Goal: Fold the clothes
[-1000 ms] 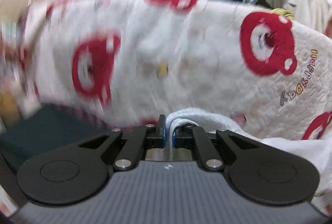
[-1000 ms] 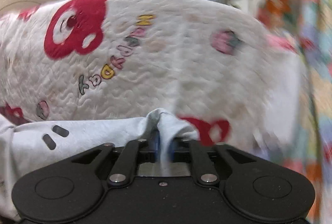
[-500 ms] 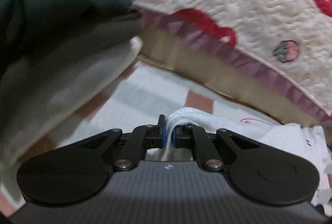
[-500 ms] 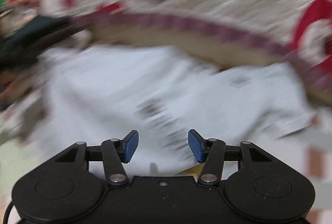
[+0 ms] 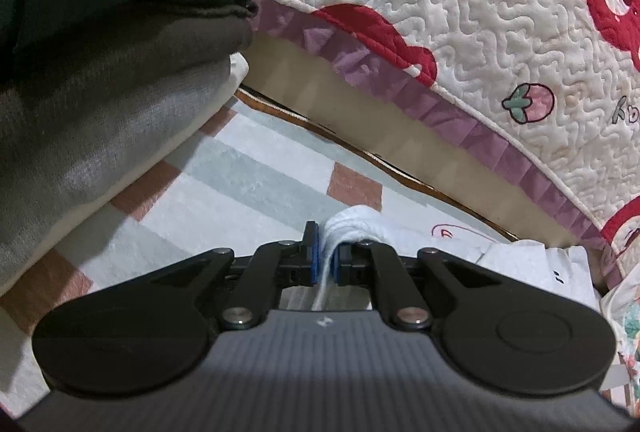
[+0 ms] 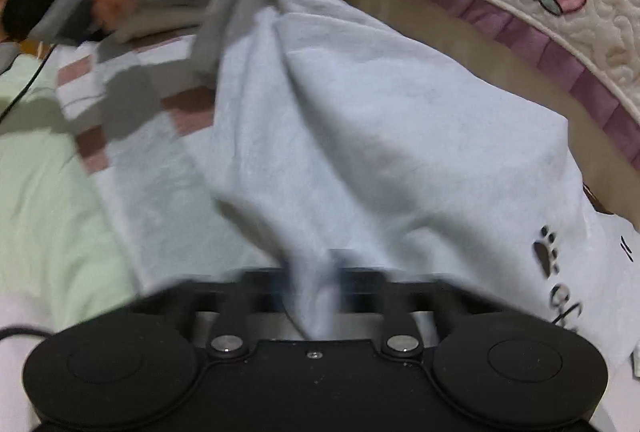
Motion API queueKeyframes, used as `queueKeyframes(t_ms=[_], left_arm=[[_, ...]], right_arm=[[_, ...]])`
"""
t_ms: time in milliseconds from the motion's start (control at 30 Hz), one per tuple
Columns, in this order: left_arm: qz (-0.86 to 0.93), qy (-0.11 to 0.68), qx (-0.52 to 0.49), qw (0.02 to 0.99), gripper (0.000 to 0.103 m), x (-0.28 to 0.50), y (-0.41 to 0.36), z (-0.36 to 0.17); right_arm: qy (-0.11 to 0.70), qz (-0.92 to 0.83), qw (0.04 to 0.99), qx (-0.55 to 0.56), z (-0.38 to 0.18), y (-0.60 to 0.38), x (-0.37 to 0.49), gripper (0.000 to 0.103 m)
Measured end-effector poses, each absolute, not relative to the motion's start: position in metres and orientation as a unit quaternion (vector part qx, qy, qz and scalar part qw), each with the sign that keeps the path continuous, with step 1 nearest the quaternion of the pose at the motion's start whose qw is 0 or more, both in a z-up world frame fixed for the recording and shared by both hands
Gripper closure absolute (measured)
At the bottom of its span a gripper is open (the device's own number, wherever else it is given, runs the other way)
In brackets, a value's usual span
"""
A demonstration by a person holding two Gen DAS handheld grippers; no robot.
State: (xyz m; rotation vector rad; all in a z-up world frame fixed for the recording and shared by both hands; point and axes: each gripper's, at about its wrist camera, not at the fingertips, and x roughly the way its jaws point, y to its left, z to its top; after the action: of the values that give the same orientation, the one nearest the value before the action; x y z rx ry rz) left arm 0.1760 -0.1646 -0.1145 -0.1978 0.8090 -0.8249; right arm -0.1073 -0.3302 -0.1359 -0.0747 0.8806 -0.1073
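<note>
Quilted bedspread hangs above everything; below its purple hem the white garment lies rumpled on the checked rug, unfolded as yet. Left gripper and right gripper each pinch its cloth.

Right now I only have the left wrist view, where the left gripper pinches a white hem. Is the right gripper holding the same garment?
Observer: Yes. A fold of the white garment runs up between the fingers of the right gripper, which look closed, though that part is blurred.
Operator: Is it lying flat?
Observer: No, it sits in loose ridges over the checked rug.
Operator: Any print on it?
Observer: A black paw print near its right edge.
</note>
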Motion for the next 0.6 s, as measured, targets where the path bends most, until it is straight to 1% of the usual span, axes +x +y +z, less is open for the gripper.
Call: queueKeyframes(t_ms=[167, 233, 267, 333, 400, 600], left_arm=[[-0.401, 0.401, -0.099, 0.818, 0.097, 0.18, -0.16, -0.118], [-0.408, 0.401, -0.093, 0.815, 0.096, 0.178, -0.159, -0.117], [-0.41, 0.4, -0.09, 0.815, 0.094, 0.176, -0.158, -0.116], [-0.415, 0.393, -0.08, 0.816, 0.082, 0.171, -0.155, -0.111], [-0.424, 0.381, -0.064, 0.819, 0.076, 0.165, -0.149, -0.102], [-0.464, 0.34, -0.02, 0.818, 0.074, 0.143, -0.135, -0.078]], right_arm=[[0.35, -0.117, 0.928, 0.061, -0.075, -0.394, -0.107, 0.101], [0.335, -0.142, 0.929, 0.064, -0.054, -0.415, -0.103, 0.101], [0.331, -0.155, 0.929, 0.056, -0.045, -0.423, -0.1, 0.101], [0.33, -0.177, 0.927, 0.036, -0.032, -0.437, -0.089, 0.101], [0.333, -0.19, 0.923, 0.035, -0.027, -0.448, -0.079, 0.101], [0.334, -0.203, 0.92, 0.027, -0.024, -0.459, -0.071, 0.101]])
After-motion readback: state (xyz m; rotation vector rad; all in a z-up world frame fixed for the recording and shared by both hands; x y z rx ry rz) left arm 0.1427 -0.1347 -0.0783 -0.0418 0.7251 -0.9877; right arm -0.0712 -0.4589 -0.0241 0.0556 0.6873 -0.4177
